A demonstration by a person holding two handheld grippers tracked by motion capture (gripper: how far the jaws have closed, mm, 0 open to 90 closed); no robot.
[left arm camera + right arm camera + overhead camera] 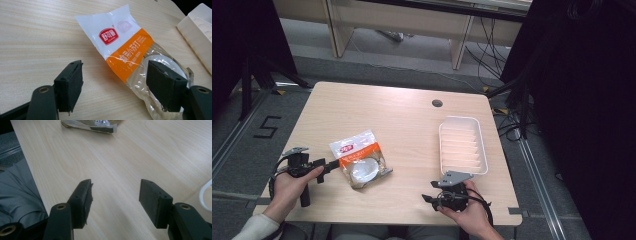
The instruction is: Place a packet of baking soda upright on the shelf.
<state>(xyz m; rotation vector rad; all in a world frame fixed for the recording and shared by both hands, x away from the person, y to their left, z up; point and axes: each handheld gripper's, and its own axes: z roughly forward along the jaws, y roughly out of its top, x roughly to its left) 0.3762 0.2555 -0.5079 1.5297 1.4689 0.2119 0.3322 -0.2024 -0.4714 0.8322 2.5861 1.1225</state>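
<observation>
With our left tongs (115, 82) spread wide at the packet (360, 158), which lies flat on the table (402, 120) at the tray's (463, 145) nine o'clock, we risk the slick film slipping free; right tongs (115, 200) gape empty.

Both grippers' jaws wide apart

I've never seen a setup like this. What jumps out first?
The orange-and-white packet lying near the table's left front catches the eye, with the left gripper open right beside it. At the table's right side sits a white ribbed tray, and the right gripper waits open near the front edge.
</observation>
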